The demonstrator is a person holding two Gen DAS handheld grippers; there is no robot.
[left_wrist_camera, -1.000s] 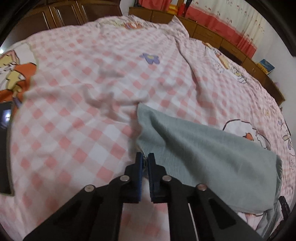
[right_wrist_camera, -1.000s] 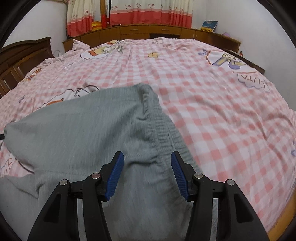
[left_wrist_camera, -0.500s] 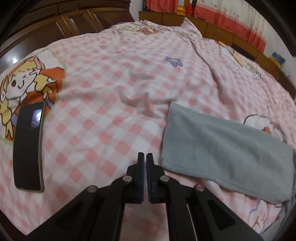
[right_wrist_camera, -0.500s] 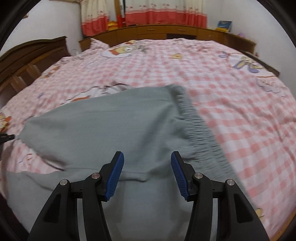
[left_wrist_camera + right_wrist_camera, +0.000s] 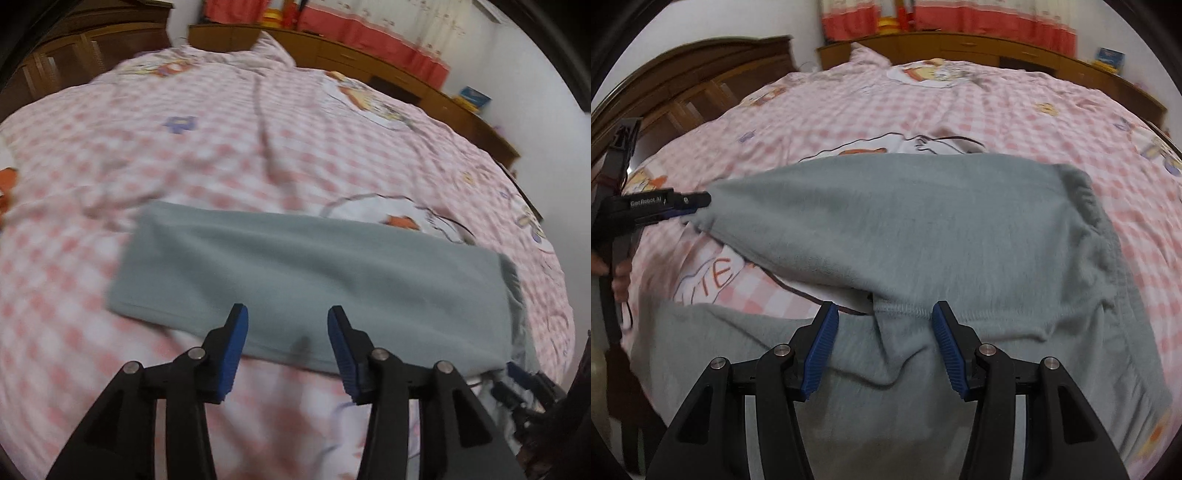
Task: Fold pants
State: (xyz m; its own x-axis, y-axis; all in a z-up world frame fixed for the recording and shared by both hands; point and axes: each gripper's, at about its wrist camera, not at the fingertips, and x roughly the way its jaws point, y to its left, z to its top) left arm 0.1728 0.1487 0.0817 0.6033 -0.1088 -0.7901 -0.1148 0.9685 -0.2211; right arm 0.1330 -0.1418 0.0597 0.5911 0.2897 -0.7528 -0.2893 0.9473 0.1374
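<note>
Spread the left gripper [image 5: 287, 314] open just now, after keeping it pinched flat a moment before; held nothing between the blue pads, with only the near edge of the grey pants [image 5: 314, 269] lying beyond them. Looked like a let-go after dragging one leg out straight across the checked bed [image 5: 221, 147]. Left the pants flat but not yet folded, so probably still at the laying-out step, with the first fold to come.

Kept the right gripper [image 5: 884, 314] parted as before, hovering over the crotch seam and straddling it without pinching the cloth.

Saw from the left wrist only the one leg, as a long band from its hem on the left to the bunched waistband on the right, plus a dark sliver of the right gripper [image 5: 517, 373] low at the right edge. Got from the right wrist what that view missed: the pants [image 5: 905, 221] opened in a V, a second leg running along the near edge of the bed, and strips of sheet bare between the two. Caught the left gripper [image 5: 683, 201] there too, tip right at the upper leg's hem; too blurred to tell whether touching or just beside. Glimpsed fingers [image 5: 620, 282] on its handle at the frame's edge.
</note>
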